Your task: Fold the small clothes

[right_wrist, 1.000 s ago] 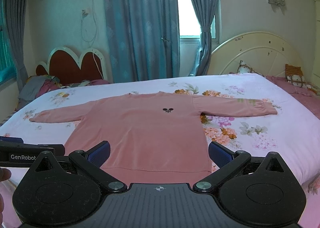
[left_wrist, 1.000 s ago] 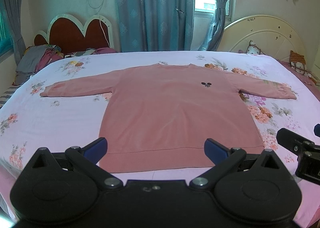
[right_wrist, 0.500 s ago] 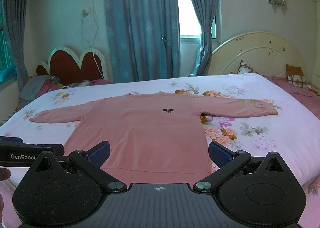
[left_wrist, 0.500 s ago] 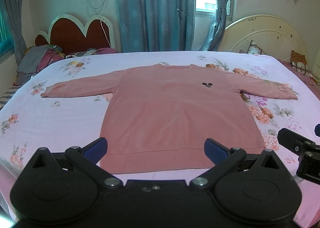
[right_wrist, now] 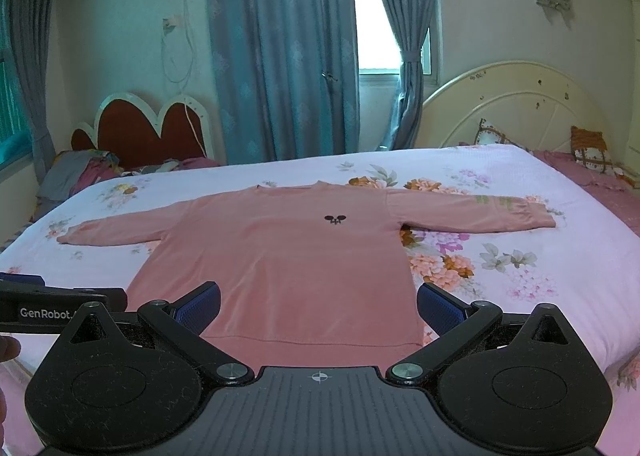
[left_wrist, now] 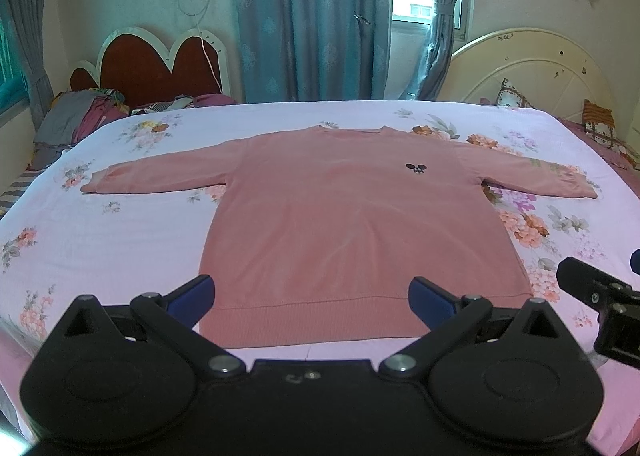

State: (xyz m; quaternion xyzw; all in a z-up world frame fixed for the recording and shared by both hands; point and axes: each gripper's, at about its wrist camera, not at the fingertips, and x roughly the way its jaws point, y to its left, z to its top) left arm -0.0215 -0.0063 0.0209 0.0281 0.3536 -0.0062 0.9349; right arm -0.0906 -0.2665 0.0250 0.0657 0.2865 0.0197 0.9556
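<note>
The left gripper (left_wrist: 311,298) spans the lower frame, jaws spread wide, holding nothing. The right gripper (right_wrist: 318,306) does likewise, level beside it, blue pads (right_wrist: 434,306) apart.

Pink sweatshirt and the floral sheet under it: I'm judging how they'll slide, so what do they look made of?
Pink sweatshirt: soft matte knit, probably cotton fleece; ribbed hem band. Floral sheet: thin woven printed cloth, faintly textured; fibre unclear.

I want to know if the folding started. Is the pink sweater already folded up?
No, the pink sweater lies flat on the flowery bedsheet with both sleeves spread out to the sides.
</note>
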